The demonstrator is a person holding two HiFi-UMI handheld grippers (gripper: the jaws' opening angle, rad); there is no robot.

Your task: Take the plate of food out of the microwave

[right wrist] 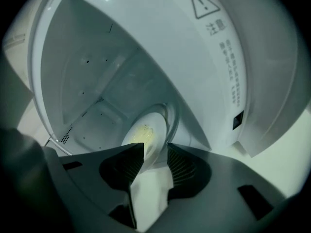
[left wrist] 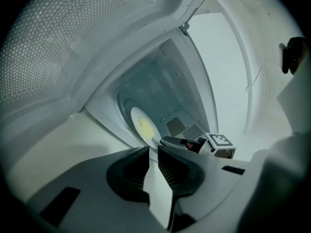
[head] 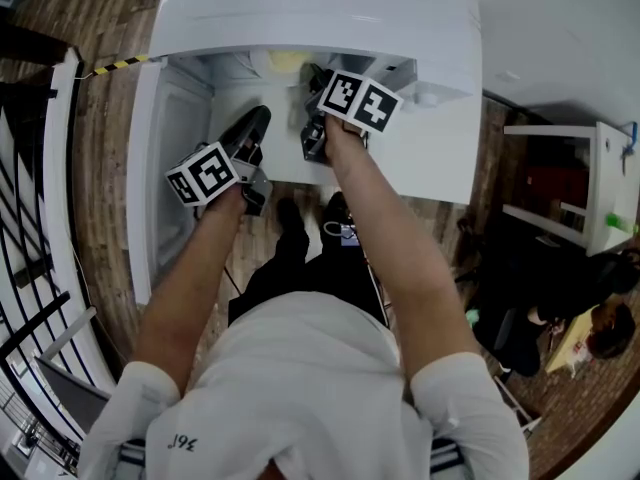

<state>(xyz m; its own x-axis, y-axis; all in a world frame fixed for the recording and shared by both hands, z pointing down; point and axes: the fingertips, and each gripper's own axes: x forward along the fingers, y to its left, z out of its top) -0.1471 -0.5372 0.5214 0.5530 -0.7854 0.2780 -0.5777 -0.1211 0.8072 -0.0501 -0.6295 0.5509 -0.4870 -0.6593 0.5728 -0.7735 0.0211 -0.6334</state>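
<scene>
Head view: at the open microwave (head: 300,8), the left gripper (head: 258,118) waits with jaws slightly parted and empty. The right gripper (head: 312,76), jaws spread wide, has the plate of food (head: 285,61) just ahead of its tips, ungripped. The reach appears nearly done; next, it should close on the rim.

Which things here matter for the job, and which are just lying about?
Job: microwave, its open door, plate of food, left hand-held gripper, right hand-held gripper.
Lying about: white shelf, railing.
</scene>
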